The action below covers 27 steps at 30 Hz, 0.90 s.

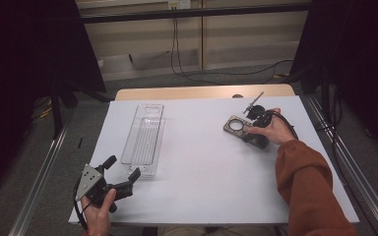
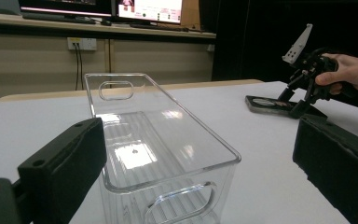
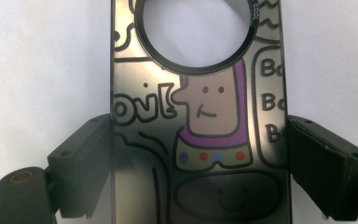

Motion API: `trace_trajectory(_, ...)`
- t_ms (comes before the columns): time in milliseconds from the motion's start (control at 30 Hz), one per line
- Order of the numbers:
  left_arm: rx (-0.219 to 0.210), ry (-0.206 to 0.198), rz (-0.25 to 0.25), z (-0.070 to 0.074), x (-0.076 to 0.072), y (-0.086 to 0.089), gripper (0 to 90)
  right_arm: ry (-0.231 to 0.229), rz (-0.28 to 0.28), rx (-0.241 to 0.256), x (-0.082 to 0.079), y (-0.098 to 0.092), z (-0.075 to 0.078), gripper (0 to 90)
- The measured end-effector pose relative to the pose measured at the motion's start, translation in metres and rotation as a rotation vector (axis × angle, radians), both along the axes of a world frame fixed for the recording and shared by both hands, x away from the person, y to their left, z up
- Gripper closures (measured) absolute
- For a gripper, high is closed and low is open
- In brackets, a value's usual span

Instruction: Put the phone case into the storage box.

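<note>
Right now the right claw (image 3: 198, 154) straddles the cartoon-printed phone case (image 3: 198, 116) lying flat, far right on the surface (image 1: 202, 162); the left claw (image 2: 191, 163) gapes wide before the clear bin (image 2: 158, 140). Pinching thin edges, the case could slip.
</note>
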<state>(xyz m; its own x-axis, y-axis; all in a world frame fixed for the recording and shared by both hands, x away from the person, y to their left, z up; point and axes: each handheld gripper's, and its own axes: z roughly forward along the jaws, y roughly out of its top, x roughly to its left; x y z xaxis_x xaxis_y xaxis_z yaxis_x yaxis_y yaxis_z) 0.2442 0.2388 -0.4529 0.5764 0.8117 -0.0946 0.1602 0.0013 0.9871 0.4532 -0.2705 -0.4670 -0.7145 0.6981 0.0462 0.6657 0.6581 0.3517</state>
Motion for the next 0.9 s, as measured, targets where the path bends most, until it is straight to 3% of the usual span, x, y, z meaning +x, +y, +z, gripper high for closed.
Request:
trace_trajectory(467, -0.002, 0.000, 0.001, 0.000, 0.000, 0.000, 2.9, -0.028, -0.015, 0.034, -0.005, -0.003, 0.010, 12.4)
trace_trajectory(900, -0.006, -0.003, 0.000, 0.000, -0.001, 0.000, 2.9, -0.100, -0.043, 0.105, -0.014, -0.012, 0.017, 12.4)
